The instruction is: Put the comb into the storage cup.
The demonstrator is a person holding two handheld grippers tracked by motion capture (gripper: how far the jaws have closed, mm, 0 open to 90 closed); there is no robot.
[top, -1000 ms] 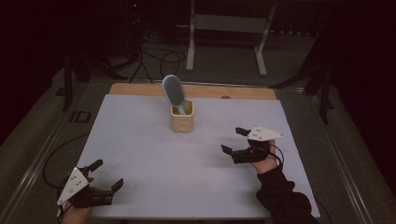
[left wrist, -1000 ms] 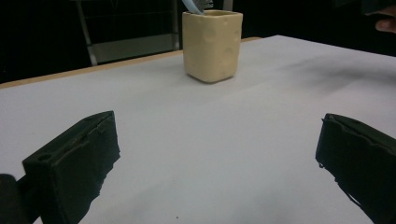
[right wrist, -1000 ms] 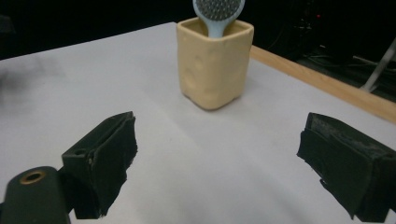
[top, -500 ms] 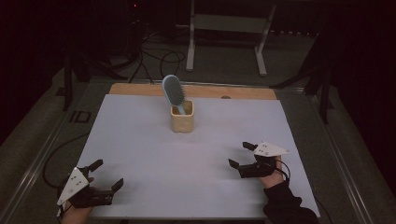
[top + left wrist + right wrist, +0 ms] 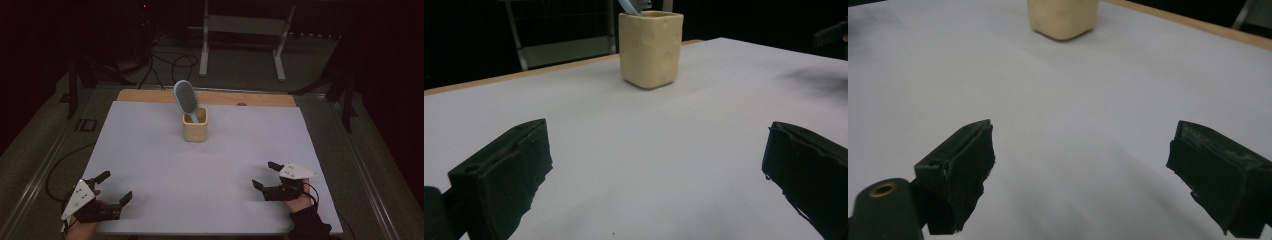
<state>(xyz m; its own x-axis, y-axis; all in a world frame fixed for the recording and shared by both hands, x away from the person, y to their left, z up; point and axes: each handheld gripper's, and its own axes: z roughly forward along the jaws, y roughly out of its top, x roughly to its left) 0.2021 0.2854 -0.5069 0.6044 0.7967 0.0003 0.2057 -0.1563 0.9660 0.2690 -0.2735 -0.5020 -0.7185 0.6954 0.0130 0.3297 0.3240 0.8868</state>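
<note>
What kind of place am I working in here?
Likely a lab or recording studio, not a home: a white-covered table in a dark room, cables on the floor and a metal stand behind. A cup holds a hairbrush.

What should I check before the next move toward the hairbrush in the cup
1. Left tool open and empty: ok.
2. Right tool open and empty: ok.
3. Hairbrush standing head up in the cup, leaning toward the left side: ok.
4. Cup upright on the white sheet: ok.
5. Sheet between both tools and cup free of obstacles: ok.
6. How firmly the brush handle sits inside the cup: cannot tell.
</note>
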